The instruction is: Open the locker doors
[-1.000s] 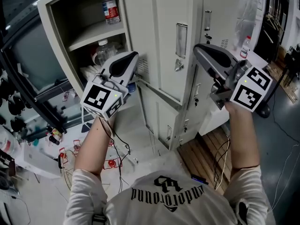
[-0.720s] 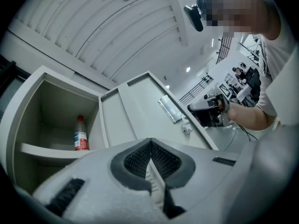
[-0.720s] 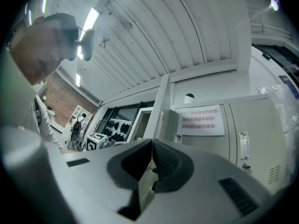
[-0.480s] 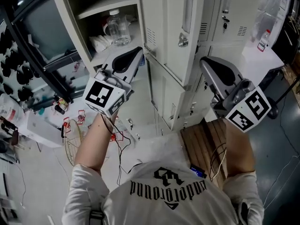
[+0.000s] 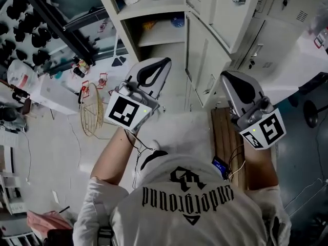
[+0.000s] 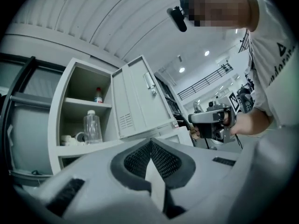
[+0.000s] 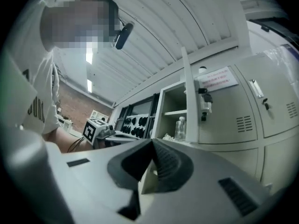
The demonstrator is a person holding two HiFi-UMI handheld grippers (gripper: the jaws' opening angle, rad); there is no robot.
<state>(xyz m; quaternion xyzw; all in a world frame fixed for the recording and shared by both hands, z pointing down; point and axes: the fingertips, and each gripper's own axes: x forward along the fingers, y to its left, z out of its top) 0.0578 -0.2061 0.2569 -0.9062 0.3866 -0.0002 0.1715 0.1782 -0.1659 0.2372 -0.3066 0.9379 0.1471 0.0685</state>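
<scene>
The lockers span the frame's top, with the upper door standing open and the lower door closed. Below at mid-frame, the left gripper and right gripper have their jaws pressed together, holding nothing.

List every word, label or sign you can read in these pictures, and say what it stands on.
"underground": printed upside down across the person's white shirt, head view.
Red-printed notice on the locker front, right gripper view: too small to read.
Red label on the bottle on the upper shelf, left gripper view: too small to read.
</scene>
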